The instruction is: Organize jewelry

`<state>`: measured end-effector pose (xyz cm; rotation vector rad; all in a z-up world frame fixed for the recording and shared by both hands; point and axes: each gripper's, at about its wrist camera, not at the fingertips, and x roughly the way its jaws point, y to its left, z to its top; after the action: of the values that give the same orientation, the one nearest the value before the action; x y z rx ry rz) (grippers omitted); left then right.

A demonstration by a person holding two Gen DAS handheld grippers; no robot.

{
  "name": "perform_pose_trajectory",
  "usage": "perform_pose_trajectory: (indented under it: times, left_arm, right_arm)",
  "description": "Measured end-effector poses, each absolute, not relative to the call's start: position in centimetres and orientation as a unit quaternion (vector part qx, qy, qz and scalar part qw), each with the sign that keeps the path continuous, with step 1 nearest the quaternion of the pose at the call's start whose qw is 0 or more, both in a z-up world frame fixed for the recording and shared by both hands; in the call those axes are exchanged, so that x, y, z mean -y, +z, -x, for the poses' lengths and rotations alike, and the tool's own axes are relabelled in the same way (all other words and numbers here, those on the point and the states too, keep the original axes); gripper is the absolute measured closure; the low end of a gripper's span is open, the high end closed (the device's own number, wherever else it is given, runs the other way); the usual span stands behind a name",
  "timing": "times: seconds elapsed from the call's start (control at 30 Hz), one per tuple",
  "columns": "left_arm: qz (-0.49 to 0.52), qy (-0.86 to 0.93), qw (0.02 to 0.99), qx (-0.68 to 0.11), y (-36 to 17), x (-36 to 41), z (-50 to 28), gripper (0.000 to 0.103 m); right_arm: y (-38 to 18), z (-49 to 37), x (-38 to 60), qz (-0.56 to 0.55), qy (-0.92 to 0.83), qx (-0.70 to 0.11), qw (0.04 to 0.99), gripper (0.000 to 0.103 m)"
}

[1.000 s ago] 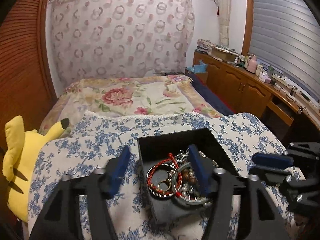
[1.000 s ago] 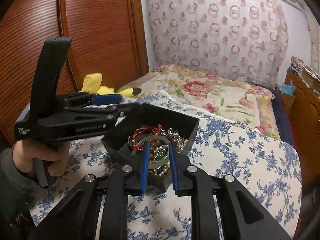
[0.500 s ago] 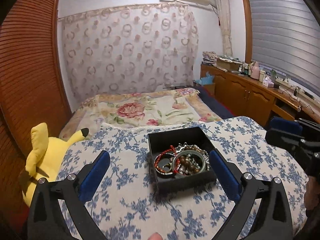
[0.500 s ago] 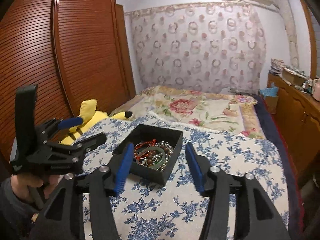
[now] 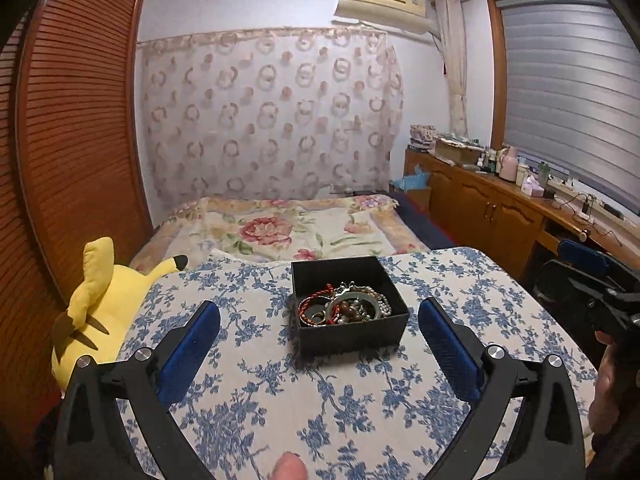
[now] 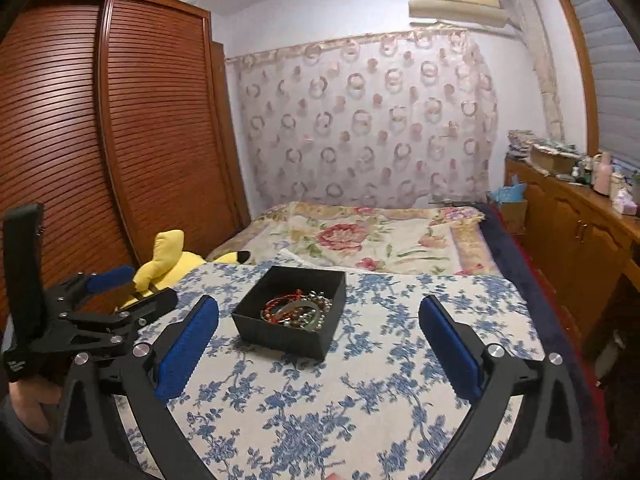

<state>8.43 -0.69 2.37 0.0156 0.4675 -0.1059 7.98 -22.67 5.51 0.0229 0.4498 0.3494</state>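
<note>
A black open box point(image 5: 352, 338) point(image 6: 280, 338) stands on the blue-flowered cloth point(image 5: 320, 400) point(image 6: 380, 380). It holds a pile of jewelry point(image 5: 344, 310) point(image 6: 298, 310): red cord bracelets, a green bangle, bead strings. My left gripper point(image 5: 319, 316) is open and empty, held back from the box. My right gripper point(image 6: 319, 314) is open and empty too, back from the box. The left gripper also shows at the left edge of the right wrist view point(image 6: 108, 292).
A yellow Pikachu plush point(image 5: 104, 300) point(image 6: 172, 256) lies left of the cloth. A bed with a floral blanket point(image 5: 288, 228) lies beyond. A slatted wardrobe point(image 6: 100, 140) stands on the left, wooden cabinets point(image 5: 500, 212) on the right.
Both grippers have pulled back and up from the box and opened wide. The jewelry stays in the box.
</note>
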Motion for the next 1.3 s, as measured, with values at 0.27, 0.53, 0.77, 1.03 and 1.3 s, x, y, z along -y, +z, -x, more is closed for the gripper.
perform_pose_trajectory:
  times: [0.27,0.53,0.77,1.03,1.3]
  left_arm:
    - [-0.009,-0.039,0.973,-0.226,3.0,0.9,-5.2,0.007]
    - [-0.002,-0.034,0.973,-0.226,2.6,0.2,-3.7,0.007]
    - [0.004,-0.034,0.972,-0.232,2.2,-0.3,-3.6,0.007]
    - [0.001,-0.031,0.973,-0.23,2.1,-0.3,-3.6,0.007]
    - [0.0,-0.035,0.972,-0.231,2.0,-0.4,-3.5,0.007]
  right_arm:
    - [5.1,-4.7,22.4,-0.016,0.147,-0.214,0.966,0.002]
    - [3.8,-3.8,22.5,-0.021,0.134,-0.224,0.965,0.002]
    - [3.3,-3.9,22.6,-0.025,0.134,-0.229,0.964,0.002]
    - [3.1,-3.9,22.4,-0.025,0.134,-0.228,0.964,0.002]
    - [2.8,-4.0,22.4,-0.025,0.134,-0.231,0.963,0.002]
